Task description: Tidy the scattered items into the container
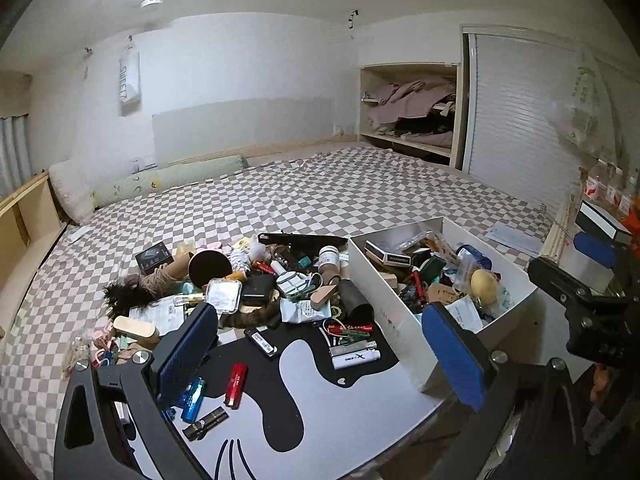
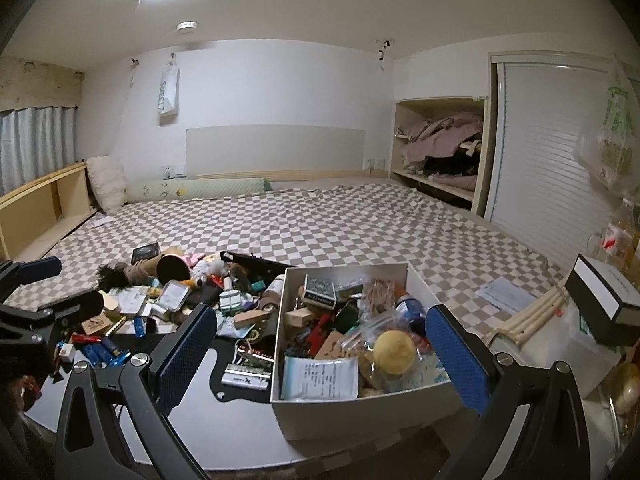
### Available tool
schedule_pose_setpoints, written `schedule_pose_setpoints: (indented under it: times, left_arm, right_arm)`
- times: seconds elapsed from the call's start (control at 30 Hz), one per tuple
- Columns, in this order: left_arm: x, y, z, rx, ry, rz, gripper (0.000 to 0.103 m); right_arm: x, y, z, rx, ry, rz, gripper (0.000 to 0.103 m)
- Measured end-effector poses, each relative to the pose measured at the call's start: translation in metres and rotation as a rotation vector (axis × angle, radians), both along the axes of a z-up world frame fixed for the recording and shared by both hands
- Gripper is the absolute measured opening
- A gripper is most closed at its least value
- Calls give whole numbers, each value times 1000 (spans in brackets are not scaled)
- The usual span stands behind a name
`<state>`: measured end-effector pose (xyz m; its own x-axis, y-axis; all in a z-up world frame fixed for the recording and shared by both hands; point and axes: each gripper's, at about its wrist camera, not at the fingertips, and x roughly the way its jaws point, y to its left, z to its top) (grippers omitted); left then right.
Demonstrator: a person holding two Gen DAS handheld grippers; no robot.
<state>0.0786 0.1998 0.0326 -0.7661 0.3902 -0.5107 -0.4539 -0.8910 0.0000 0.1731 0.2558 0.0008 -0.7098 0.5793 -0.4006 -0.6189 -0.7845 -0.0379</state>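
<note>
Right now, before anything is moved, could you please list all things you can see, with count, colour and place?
open cardboard box: one, white, on the right, already full of small items
round soft ball: one, yellow, inside the box near its front
printed packet: one, white, inside the box at the front left
white lighter with black lettering: one, on the mat beside the box
small metallic tube: one, red, on the mat at the front
cat-patterned desk mat: one, black and white, under the clutter
checkered bedsheet: one, grey and white, behind
left gripper: blue pads, open, empty
right gripper: blue pads, open, over the box
</note>
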Motion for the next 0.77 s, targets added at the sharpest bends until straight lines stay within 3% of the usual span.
schedule_pose_setpoints:
  times: [0.77]
  left_arm:
    - [0, 3, -3, -3, -11, 22, 103]
  right_arm:
    - [2, -5, -4, 1, -16, 6, 103]
